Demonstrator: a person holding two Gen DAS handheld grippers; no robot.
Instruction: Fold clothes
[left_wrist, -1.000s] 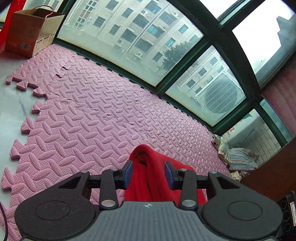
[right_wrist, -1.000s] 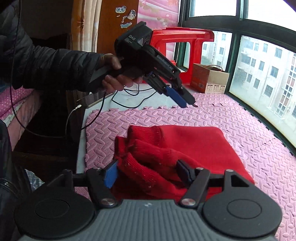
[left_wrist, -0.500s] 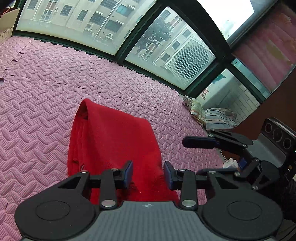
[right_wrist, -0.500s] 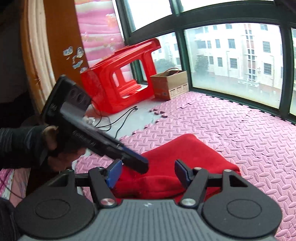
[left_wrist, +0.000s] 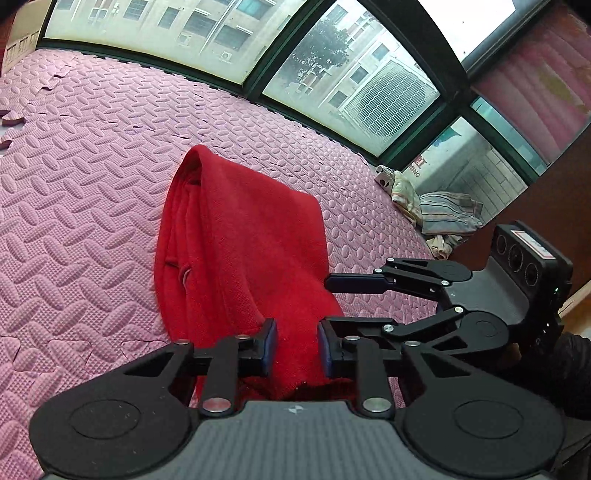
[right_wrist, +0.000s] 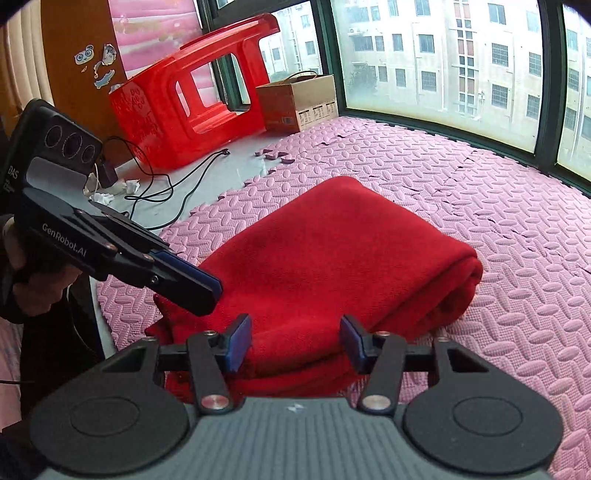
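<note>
A red knitted garment (right_wrist: 332, 258) lies folded in a thick stack on the pink foam mat (right_wrist: 517, 221); in the left wrist view the garment (left_wrist: 240, 240) stretches away from me. My left gripper (left_wrist: 295, 347) hovers over its near edge. Its jaws are closing, cloth shows in the gap, and the pads do not press on it. My right gripper (right_wrist: 295, 343) sits at the same near edge. Its jaws are also closing, still apart, with the folded layers between and below them. Each gripper shows in the other's view: the left gripper (right_wrist: 192, 288) and the right gripper (left_wrist: 343, 302).
A red plastic stool (right_wrist: 192, 107), a cardboard box (right_wrist: 299, 99) and black cables (right_wrist: 166, 184) lie on bare floor beyond the mat's left edge. A heap of striped clothes (left_wrist: 436, 210) sits in the far corner. Windows (right_wrist: 443, 55) run along the mat's far side.
The left gripper came down from above the garment to its near edge beside the right gripper. The bunched sleeves in front of the right gripper now lie as a smooth fold. Both jaws narrowed.
</note>
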